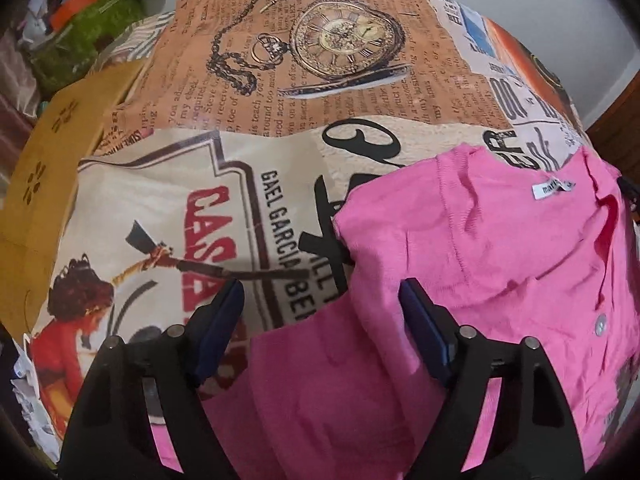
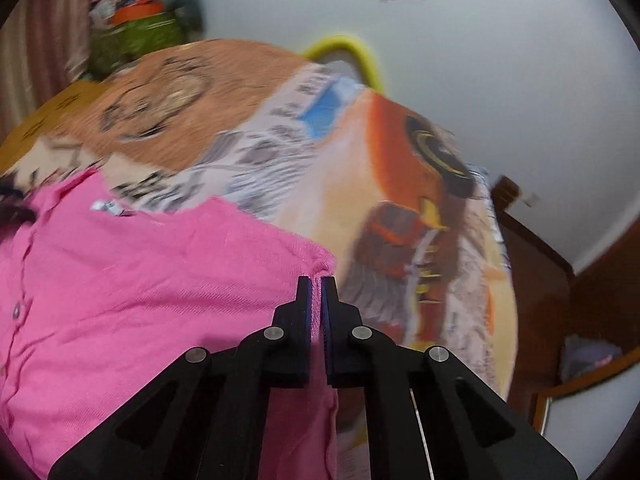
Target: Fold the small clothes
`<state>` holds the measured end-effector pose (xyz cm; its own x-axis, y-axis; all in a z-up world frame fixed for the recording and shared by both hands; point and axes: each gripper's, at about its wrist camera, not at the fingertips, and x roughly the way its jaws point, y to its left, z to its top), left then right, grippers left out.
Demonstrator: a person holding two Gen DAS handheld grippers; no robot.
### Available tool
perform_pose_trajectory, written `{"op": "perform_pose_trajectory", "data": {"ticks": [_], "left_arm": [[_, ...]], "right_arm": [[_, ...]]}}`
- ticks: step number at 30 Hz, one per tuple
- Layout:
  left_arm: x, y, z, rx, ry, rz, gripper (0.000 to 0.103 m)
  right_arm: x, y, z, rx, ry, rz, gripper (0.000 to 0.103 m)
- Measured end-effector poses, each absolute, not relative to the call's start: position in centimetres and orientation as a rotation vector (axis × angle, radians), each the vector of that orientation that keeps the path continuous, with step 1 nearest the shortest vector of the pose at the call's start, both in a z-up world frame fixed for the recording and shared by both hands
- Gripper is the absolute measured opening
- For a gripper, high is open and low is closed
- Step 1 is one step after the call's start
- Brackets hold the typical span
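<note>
A small pink button shirt (image 1: 500,264) lies on a table covered with a printed cloth (image 1: 168,200). Its white neck label (image 1: 553,189) faces up and one side looks folded over. My left gripper (image 1: 322,292) is open, just above the shirt's left edge, with pink fabric below and between its fingers. In the right wrist view the same shirt (image 2: 140,288) fills the lower left. My right gripper (image 2: 316,284) is shut on the shirt's right corner, with pink cloth pinched between its pads. That view is blurred.
A yellow cardboard box (image 1: 52,168) stands at the table's left edge. Clutter in green and orange (image 1: 84,12) sits at the back left. A yellow-rimmed object (image 2: 352,56) is behind the table. Wooden furniture (image 2: 560,280) stands to the right.
</note>
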<state>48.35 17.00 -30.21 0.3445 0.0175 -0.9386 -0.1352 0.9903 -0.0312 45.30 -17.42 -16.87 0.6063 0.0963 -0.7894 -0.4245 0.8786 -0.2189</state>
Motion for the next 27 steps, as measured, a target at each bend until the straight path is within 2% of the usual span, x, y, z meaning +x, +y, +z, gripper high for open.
{"op": "perform_pose_trajectory", "data": {"ticks": [6, 9, 11, 13, 14, 16, 22, 27], "left_arm": [[48.5, 17.3, -29.0, -0.069, 1.173, 0.199, 0.08], [47.2, 18.0, -27.1, -0.053, 1.131, 0.221, 0.08], [45.7, 18.9, -25.5, -0.07, 1.107, 0.226, 0.08], [43.8, 19.7, -24.3, -0.092, 1.094, 0.23, 0.08], [42.7, 20.1, -23.8, -0.099, 1.09, 0.231, 0.08], [40.6, 20.9, -22.8, -0.103, 1.085, 0.245, 0.081], [33.1, 24.2, -21.1, -0.168, 1.086, 0.3, 0.081], [27.3, 26.7, -21.1, -0.224, 1.1, 0.317, 0.081]], "right_arm": [[45.0, -17.8, -16.9, -0.348, 0.9, 0.338, 0.004], [42.9, -17.4, -16.0, -0.346, 0.885, 0.388, 0.009], [41.4, -17.2, -15.1, -0.331, 0.876, 0.423, 0.017], [39.9, -17.1, -13.9, -0.304, 0.854, 0.452, 0.032], [39.2, -17.0, -13.4, -0.297, 0.84, 0.463, 0.035], [37.6, -16.4, -11.9, -0.296, 0.808, 0.483, 0.048], [33.7, -14.5, -9.5, -0.288, 0.742, 0.534, 0.065], [30.0, -14.3, -10.6, -0.268, 0.754, 0.552, 0.069]]}}
